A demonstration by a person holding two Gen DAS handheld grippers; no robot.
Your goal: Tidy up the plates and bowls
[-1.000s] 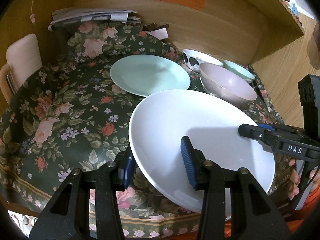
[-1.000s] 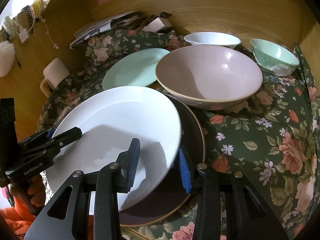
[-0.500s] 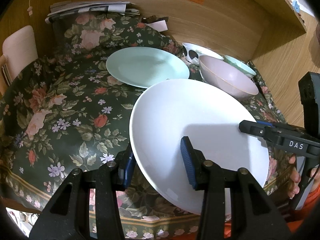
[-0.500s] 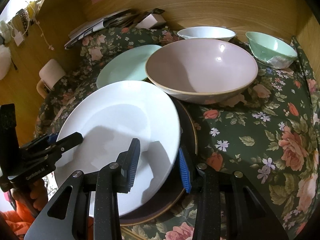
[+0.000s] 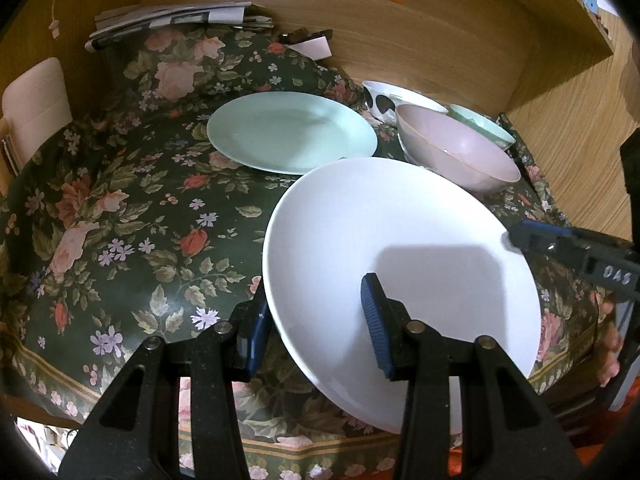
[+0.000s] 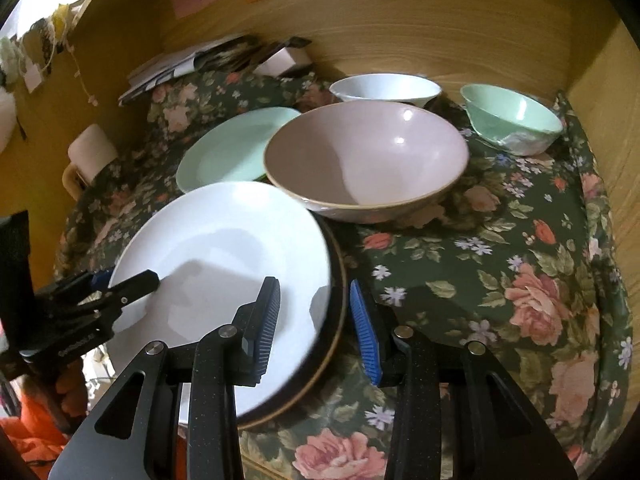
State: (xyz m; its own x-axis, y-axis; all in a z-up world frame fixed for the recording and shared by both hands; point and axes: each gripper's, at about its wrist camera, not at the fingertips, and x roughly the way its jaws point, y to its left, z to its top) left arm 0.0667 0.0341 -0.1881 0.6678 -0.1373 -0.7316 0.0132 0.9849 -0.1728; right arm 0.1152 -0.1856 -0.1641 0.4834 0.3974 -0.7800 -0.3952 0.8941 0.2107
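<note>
Your left gripper [image 5: 316, 322] clamps the white plate's [image 5: 392, 232] near-left rim; your right gripper [image 6: 316, 316] grips its right edge together with the dark plate [image 6: 335, 280] beneath, likely steadying the stack at the near table edge, with the pink bowl [image 6: 366, 160] just beyond.

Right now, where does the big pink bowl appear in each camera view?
Left wrist view: the pink bowl is upper right, behind the white plate.
Right wrist view: the pink bowl is in the centre, above the white plate.
Shared landmark: the mint green plate, left of the bowl.
</note>
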